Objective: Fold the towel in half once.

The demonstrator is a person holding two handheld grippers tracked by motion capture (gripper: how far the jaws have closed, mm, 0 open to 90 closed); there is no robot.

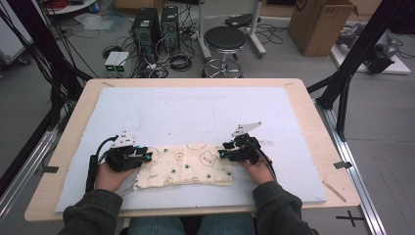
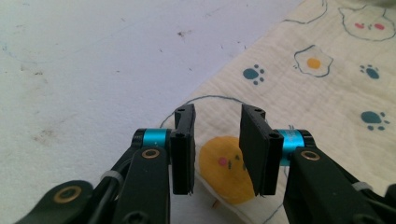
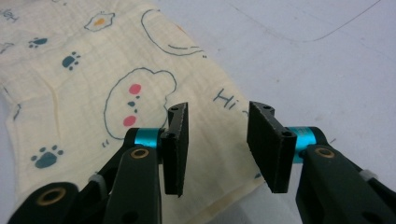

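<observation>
While the folded cloth (image 1: 184,165) lies flat along the near edge of the white mat (image 1: 195,112), a gripper sits at each of its short ends, as if the fold has been laid down and is being let go. At the left end, the left gripper (image 1: 145,155) hovers low over the cloth's corner; its jaws stand partly apart with nothing pinched, and the yellow chick print (image 2: 224,168) shows in the gap between them. Across the middle, the paw and egg prints lie smooth, so the cloth rests on its own weight. At the right end, the right gripper (image 1: 222,154) mirrors the first: jaws partly apart, the corner (image 3: 233,186) beneath them but free, probably ready for a fresh grip or a retreat.
</observation>
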